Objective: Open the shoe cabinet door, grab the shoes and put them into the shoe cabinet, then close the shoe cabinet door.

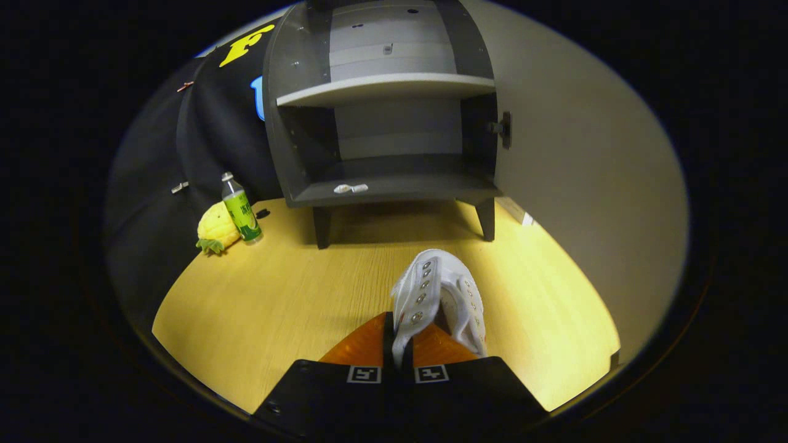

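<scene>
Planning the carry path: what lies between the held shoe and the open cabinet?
In the gripper view, bare wooden floor lies between the white shoe, pinched by the gripper, and the cabinet. The bottle and plush pineapple stand aside.

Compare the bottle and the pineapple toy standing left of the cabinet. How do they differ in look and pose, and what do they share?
The bottle stands tall, slim and upright with a green label; the pineapple toy is squat, rounded, yellow and sits lower, with green leaves at its base. The bottle looks hard and clear near its cap; the toy looks soft. Both rest side by side on the wooden floor, far from the gripper, whose jaws are closed on the white shoe.
</scene>
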Demonstrator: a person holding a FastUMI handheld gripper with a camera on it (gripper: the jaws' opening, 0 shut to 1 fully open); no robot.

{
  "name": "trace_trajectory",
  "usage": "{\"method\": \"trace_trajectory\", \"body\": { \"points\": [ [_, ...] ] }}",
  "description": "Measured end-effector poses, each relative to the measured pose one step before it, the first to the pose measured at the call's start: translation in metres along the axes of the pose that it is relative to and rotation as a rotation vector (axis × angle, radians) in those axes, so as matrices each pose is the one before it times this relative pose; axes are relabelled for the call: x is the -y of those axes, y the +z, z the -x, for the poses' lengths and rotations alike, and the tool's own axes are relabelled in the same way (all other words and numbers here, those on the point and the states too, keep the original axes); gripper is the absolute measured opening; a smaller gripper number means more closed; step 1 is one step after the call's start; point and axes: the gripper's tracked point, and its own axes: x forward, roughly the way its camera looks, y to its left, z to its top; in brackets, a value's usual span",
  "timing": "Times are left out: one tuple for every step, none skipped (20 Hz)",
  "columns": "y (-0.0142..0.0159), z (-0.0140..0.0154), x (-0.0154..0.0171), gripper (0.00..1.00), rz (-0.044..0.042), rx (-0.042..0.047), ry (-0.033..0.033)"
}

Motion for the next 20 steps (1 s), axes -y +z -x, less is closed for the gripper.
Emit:
{"method": "trace_trajectory", "body": {
  "points": [
    [0.01417,0.00831,-0.00134,0.05,-0.00384,0.00591,0.00552],
    [0.0155,0.00748,-0.00269,0.05,-0.00815,0.0043,0.01049],
    [0.01795,0.00804,-0.00272,0.05,-0.0049,0.00726,0.00744],
    [0.01714,0.00622,-0.00159,0.05,0.01264,0.01207,0.00103],
    [0.01714,0.00634,-0.00098,0.05,0.01828,0.01479,-0.00027],
    [0.01834,0.00579,-0.00232,0.05,0.01199,0.0145,0.00255],
    [0.01822,0.00589,-0.00408,0.05,0.00318,0.01231,0.0064],
    [0.01844,0.00468,-0.0033,0.05,-0.00277,0.0104,0.00499],
    [0.01653,0.00302,-0.0026,0.05,-0.00181,0.00902,0.00207],
    [0.01657,0.00172,-0.00263,0.05,0.00307,0.00492,0.00208],
    [0.01747,0.00151,-0.00239,0.05,-0.00133,0.01546,0.00147],
    [0.01851,-0.00159,-0.00299,0.05,0.00365,0.01171,0.00333],
    [0.01698,-0.00165,-0.00317,0.05,0.00507,0.00798,0.00402],
    [0.01693,-0.00253,-0.00257,0.05,0.00672,0.01223,0.00529],
    [0.01627,-0.0041,-0.0033,0.05,0.00827,0.00952,0.00708],
    [0.01698,-0.00626,-0.00427,0.05,0.0079,0.00856,0.01143],
    [0.01655,-0.0059,-0.00424,0.05,-0.00391,0.01411,0.01197],
    [0.01537,-0.00907,-0.0028,0.05,-0.0006,0.00888,0.00983],
    [0.01211,-0.01003,-0.00096,0.05,0.00626,0.00552,0.00525],
    [0.0131,-0.01144,-0.0008,0.05,0.00716,0.00863,0.00162]
  ]
}}
